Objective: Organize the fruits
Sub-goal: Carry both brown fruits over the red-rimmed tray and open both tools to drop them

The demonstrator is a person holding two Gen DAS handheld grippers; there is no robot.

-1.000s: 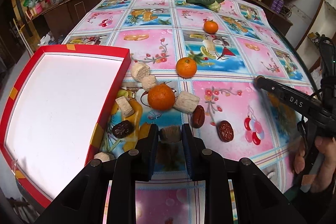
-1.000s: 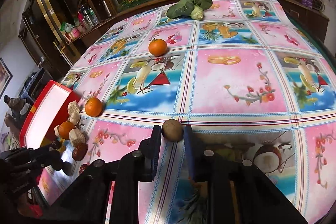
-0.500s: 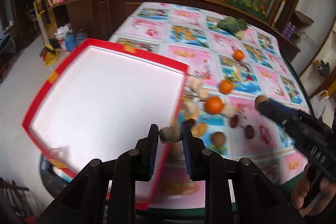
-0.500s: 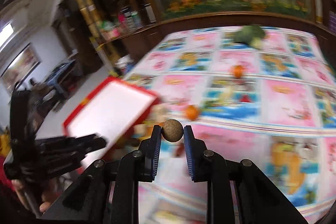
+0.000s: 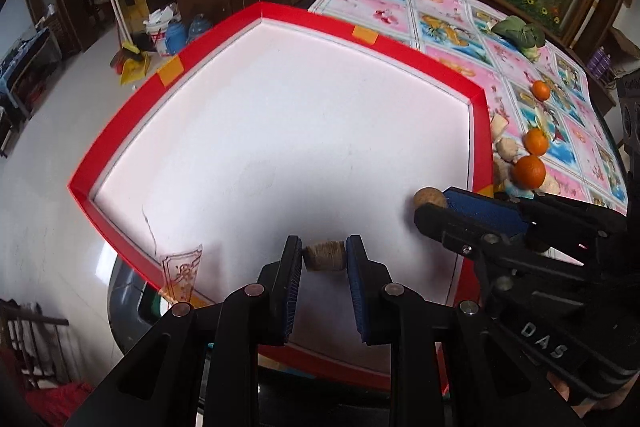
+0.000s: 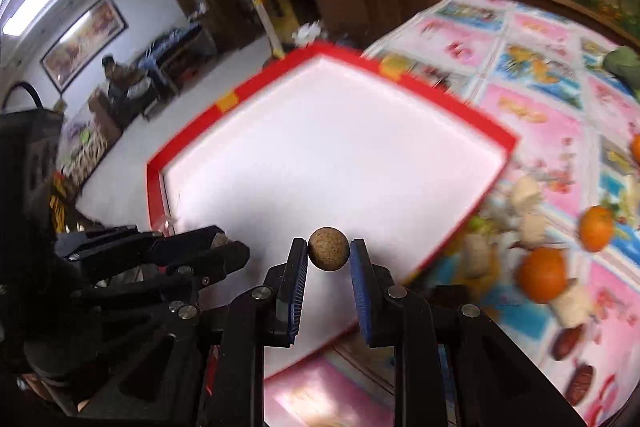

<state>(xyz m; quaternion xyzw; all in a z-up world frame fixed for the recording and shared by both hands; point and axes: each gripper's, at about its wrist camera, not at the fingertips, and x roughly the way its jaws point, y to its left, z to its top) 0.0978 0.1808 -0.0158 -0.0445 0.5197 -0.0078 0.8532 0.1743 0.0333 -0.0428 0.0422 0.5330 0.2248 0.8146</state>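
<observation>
- Left claw [image 5: 323,258]: narrow, its blue pads gripping a short, rough brown chunk [image 5: 324,255] by its two ends; it is hanging over the near part of the tray [image 5: 280,131], clear of the white floor below.
- Right claw [image 6: 329,254]: narrow, its pads pinching a round, speckled brown ball [image 6: 329,248]; it is hanging over the tray's near right part; in the left wrist view the same claw is reaching in from the right with the ball [image 5: 429,198] at its tip, just inside the red rim.
- Tray: shallow, red-walled and white inside, with orange tape patches on its rim; it is sitting at the left end of the tabletop [image 5: 448,23] with one corner overhanging the floor; nothing is lying in it.
- Loose fruit: three oranges [image 5: 529,171] are lying on the patterned cloth to the right of the tray, one close to the rim and two further off; pale cut chunks [image 6: 527,195] are clustering between the tray and the nearest orange; dark red dates [image 6: 567,342] are lying nearer the camera, blurred.
- Leafy greens [image 5: 518,31]: lying at the far end of the tabletop, well apart from the rest.
</observation>
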